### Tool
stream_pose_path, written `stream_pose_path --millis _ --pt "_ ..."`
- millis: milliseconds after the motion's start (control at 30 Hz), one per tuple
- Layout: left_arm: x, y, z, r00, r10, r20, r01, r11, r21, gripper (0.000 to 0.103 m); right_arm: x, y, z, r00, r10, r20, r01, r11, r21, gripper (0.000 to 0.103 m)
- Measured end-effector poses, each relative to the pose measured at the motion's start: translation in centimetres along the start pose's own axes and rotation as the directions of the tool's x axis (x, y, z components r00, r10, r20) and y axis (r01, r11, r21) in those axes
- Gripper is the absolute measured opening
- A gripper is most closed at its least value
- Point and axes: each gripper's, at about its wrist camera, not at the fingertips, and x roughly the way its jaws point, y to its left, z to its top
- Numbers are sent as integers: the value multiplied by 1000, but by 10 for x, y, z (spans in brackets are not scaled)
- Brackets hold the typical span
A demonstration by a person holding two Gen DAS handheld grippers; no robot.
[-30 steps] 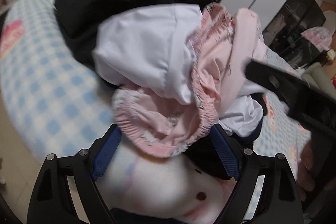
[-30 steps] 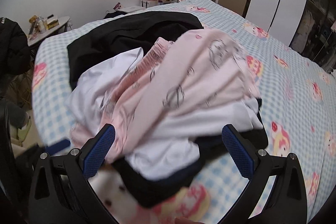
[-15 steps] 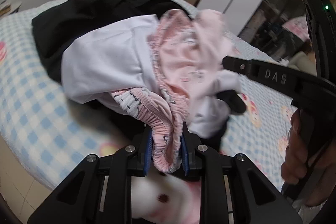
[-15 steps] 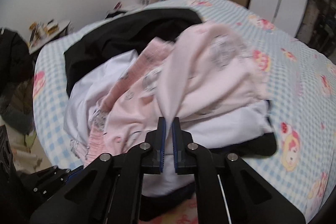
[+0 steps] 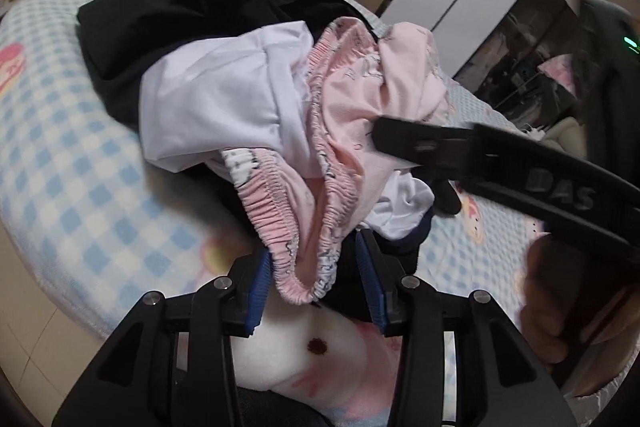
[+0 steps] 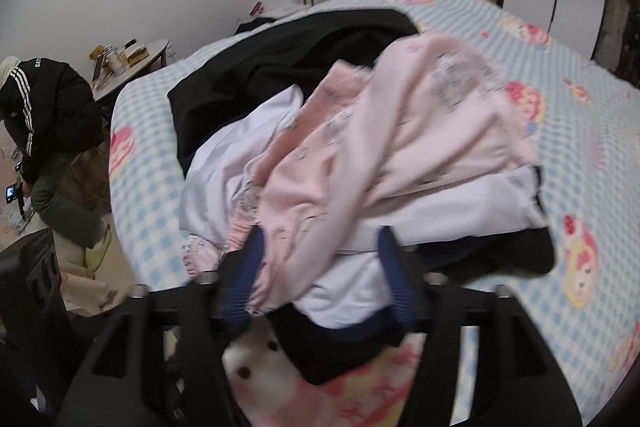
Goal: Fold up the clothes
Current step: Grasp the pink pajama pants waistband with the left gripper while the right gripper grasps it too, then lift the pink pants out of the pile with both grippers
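A heap of clothes lies on the bed (image 5: 60, 155), near its foot edge: a black garment (image 5: 168, 27) at the back, a white one (image 5: 224, 99) over it, and pink pants (image 5: 360, 99) with a gathered waistband on top.

The left claw (image 5: 316, 267) is parted, its blue pads (image 5: 258, 279) standing on either side of the hanging waistband loop. The left pad touches the elastic; the right pad stands just clear of it. Nothing is pinched between them.

The right claw (image 6: 320, 267) is also spread, about as wide as the left. A fold of the pink pants (image 6: 400, 139) and the white garment (image 6: 440, 211) drape down between its pads (image 6: 250, 267). The cloth brushes the left pad, but the jaws are not closed on it; this view is blurred. From the left wrist, the right claw (image 5: 384, 137) reaches in over the pink cloth.

A person in a black jacket (image 6: 52, 115) crouches on the floor beside the bed.
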Motion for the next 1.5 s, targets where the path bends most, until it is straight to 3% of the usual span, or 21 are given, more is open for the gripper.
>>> stream_pose_path --millis 100,200,233,267,300,333,367,467,667,833,933,1000,1200,1333,1500 --pt "8 3 -1 999 45 -4 -45 999 2 43 25 2 -4 997 33 -70 -32 999 13 73" --pt "14 11 -2 999 34 -16 -34 999 -17 40 42 5 -16 990 78 -114 -78 997 12 75" --pt "17 13 -2 999 26 -22 -27 999 -20 37 47 7 -18 988 89 -125 -88 996 14 76" --pt "19 13 -3 999 17 -28 -18 1000 -16 26 52 9 -19 986 99 -135 -98 995 16 76" --pt "19 9 -4 1000 11 -28 -11 1000 2 17 56 11 -20 983 108 -146 -107 994 18 70" --pt "17 4 -5 1000 12 -16 -12 1000 26 16 59 14 -21 982 110 -151 -110 994 8 57" --pt "14 -1 -6 1000 12 0 -12 999 51 14 58 16 -22 985 98 -142 -100 995 -6 26" --pt "8 -18 -3 1000 -14 23 12 995 96 12 45 16 -23 994 51 -95 -54 998 -34 12" --pt "-3 -55 0 992 -124 32 118 980 160 11 -14 -10 -27 999 -25 30 24 999 23 10" --pt "-7 -87 -10 981 -195 3 190 960 207 12 -65 -42 -40 987 -118 109 110 991 75 9" --pt "-2 -101 -12 977 -212 -31 213 950 228 17 -92 -65 -53 974 -181 137 165 979 124 9" --pt "4 -103 -13 976 -211 -49 216 954 207 34 -109 -80 -62 963 -223 154 199 967 157 9" --pt "13 -94 -21 983 -165 -81 174 976 130 36 -163 -124 -88 917 -349 194 296 920 259 9" --pt "20 -112 -32 967 -217 -130 236 960 150 37 -195 -155 -109 885 -420 200 344 880 329 9" --pt "40 -161 -60 949 -230 -214 282 924 260 38 -203 -184 -178 899 -431 82 369 844 388 9"
